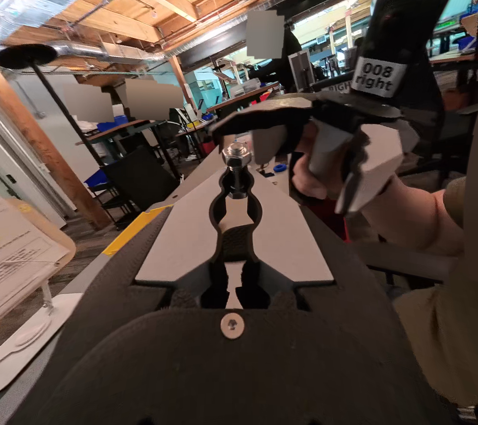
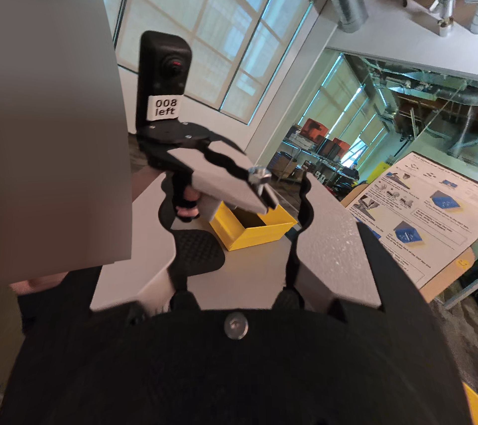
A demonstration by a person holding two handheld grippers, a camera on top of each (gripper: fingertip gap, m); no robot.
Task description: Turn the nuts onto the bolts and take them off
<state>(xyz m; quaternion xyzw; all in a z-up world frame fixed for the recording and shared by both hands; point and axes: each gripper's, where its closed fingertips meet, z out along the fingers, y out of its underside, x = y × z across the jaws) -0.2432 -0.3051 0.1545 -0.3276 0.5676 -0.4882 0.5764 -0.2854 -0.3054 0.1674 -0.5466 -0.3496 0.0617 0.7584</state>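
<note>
My left gripper (image 1: 236, 176) is shut on a dark threaded bolt (image 1: 236, 181) and holds it upright, with the bolt head (image 1: 238, 195) low between the fingers. A silver hex nut (image 1: 236, 154) sits at the top end of the bolt. My right gripper (image 2: 236, 179) is open and empty. In the right wrist view the nut (image 2: 259, 175) and bolt (image 2: 269, 195) sit between its spread fingers without touching them. The right gripper also shows in the left wrist view (image 1: 279, 166), just right of the nut, held by a hand (image 1: 307, 179).
A yellow open bin (image 2: 253, 229) stands on the grey table (image 2: 232, 278) under the left gripper. An instruction sheet (image 2: 419, 218) lies on a board to the right. A blue ring (image 1: 279, 168) lies farther along the table. Desks and chairs stand behind. Left and right tips are no more than a few centimetres apart.
</note>
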